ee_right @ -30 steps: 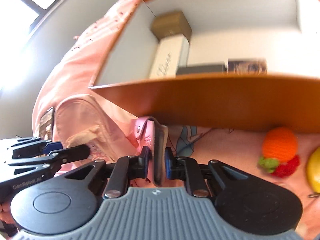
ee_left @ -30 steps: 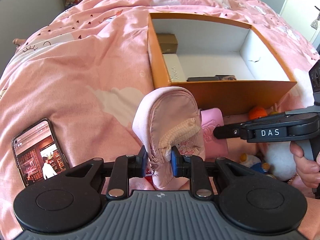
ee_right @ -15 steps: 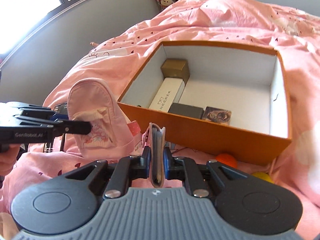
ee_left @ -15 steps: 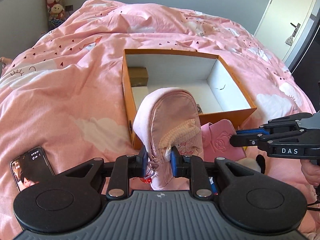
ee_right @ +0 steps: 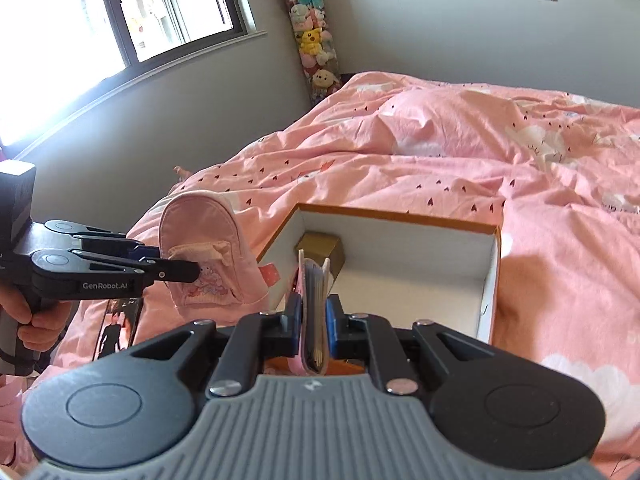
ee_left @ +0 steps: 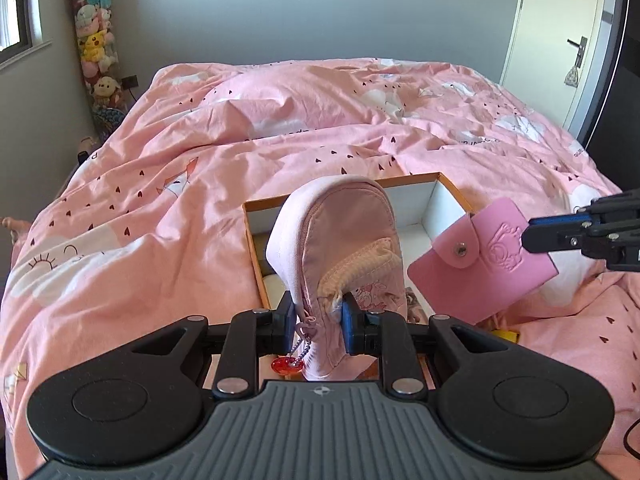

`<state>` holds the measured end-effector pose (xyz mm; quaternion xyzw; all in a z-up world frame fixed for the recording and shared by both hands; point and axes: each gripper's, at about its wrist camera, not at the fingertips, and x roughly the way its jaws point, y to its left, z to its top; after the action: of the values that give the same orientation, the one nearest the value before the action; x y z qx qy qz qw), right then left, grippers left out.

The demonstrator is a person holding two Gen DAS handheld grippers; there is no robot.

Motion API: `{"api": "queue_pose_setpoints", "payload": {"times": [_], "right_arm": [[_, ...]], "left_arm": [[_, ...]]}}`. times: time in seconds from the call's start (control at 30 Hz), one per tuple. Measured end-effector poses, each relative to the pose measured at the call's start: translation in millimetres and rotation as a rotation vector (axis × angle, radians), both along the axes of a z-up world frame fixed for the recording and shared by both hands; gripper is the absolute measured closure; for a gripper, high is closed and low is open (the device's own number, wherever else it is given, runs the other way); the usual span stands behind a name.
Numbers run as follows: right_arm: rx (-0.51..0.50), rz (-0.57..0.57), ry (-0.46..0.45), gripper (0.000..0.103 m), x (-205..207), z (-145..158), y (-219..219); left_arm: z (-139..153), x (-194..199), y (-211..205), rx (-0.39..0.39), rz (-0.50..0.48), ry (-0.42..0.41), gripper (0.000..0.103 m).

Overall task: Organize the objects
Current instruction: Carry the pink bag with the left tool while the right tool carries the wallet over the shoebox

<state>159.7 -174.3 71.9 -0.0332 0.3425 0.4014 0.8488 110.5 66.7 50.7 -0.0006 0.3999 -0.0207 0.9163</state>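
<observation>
The left hand-held gripper [ee_left: 316, 322] pinches the soft pink pouch [ee_left: 340, 248] by its pocket, up over the orange box [ee_right: 490, 276]. The right hand-held gripper [ee_right: 312, 320] squeezes the pink wallet [ee_left: 484, 258]. Both look light and probably squashy.

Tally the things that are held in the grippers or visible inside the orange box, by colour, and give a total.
Pink: 2, the pouch in the left gripper and the card wallet in the right gripper.
Gold-brown: 1, the small carton in the orange box.
White: 1, a box, mostly hidden.
Total: 4
</observation>
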Motion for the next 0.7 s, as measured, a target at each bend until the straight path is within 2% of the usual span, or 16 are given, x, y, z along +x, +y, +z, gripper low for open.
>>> {"api": "queue_pose_setpoints", "payload": {"times": [0.2,0.43,0.7], "right_arm": [[-0.092,0.044,-0.044,0.090,55,-13,31],[-0.184,0.057,0.012,0.090,108,-48,59],[-0.261,0.261,0.018,0.090,149,-74,99]], "left_arm": [[-22,48,1,0.025,-0.081,0.099,0.078],[-60,100,5,-0.011,-0.113,0.210,0.078],[-63,119,13,0.069,-0.199,0.250,0.078]]}}
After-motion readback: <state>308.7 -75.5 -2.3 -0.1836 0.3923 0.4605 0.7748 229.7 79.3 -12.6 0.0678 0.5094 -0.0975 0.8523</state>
